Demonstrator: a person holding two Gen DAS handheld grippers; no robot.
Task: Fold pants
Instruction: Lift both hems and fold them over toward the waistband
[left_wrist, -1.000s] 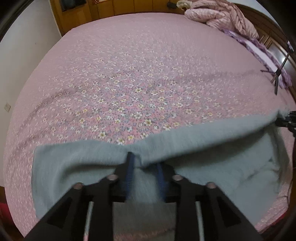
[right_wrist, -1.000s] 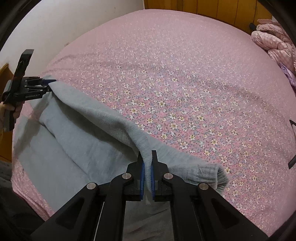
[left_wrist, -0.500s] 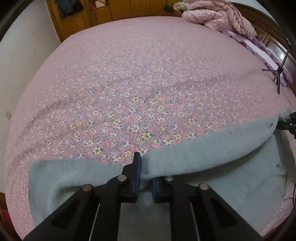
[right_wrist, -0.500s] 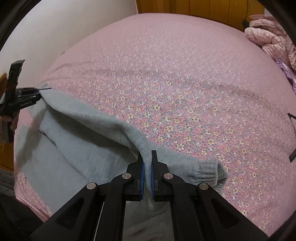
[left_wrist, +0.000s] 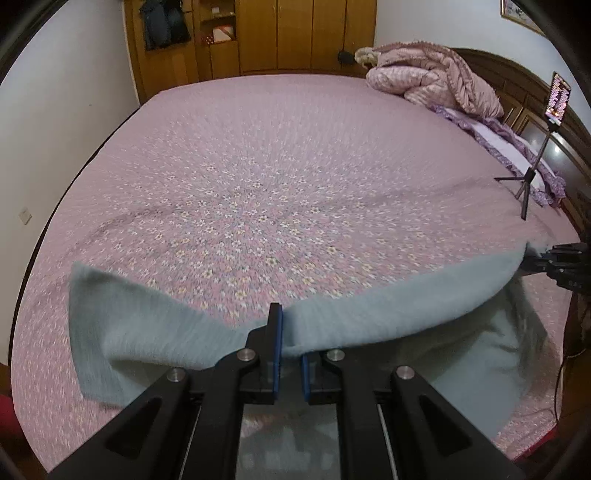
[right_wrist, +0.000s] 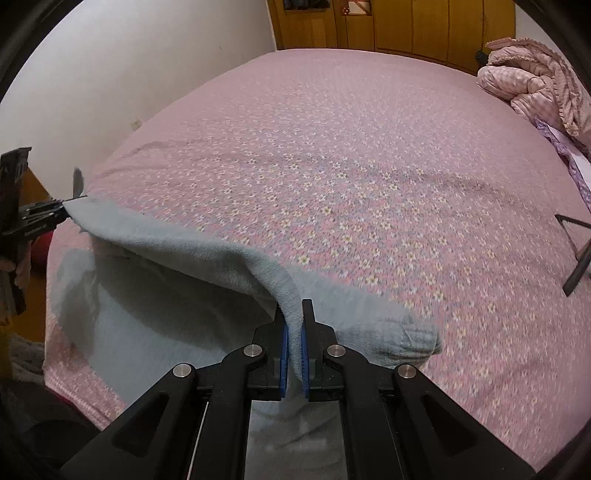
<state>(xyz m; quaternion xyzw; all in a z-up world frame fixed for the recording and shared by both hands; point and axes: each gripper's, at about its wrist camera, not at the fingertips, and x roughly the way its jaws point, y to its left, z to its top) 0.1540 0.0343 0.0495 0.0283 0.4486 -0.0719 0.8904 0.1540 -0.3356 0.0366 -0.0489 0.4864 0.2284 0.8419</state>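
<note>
Pants (left_wrist: 388, 317): grey fleece, soft, limp, light; sags between grips. Left tool (left_wrist: 288, 354) and right tool (right_wrist: 294, 343) both clamped on the lifted edge, above the bed (left_wrist: 295, 166).

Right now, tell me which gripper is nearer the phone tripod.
Right. The right gripper holds the pants at the tripod end of the bed; the left gripper pinches the far end.

No text can be read. Faint white lettering is seen on the left hand-held gripper (right_wrist: 35, 221) in the right wrist view, but it is too blurred to be made out.
</note>
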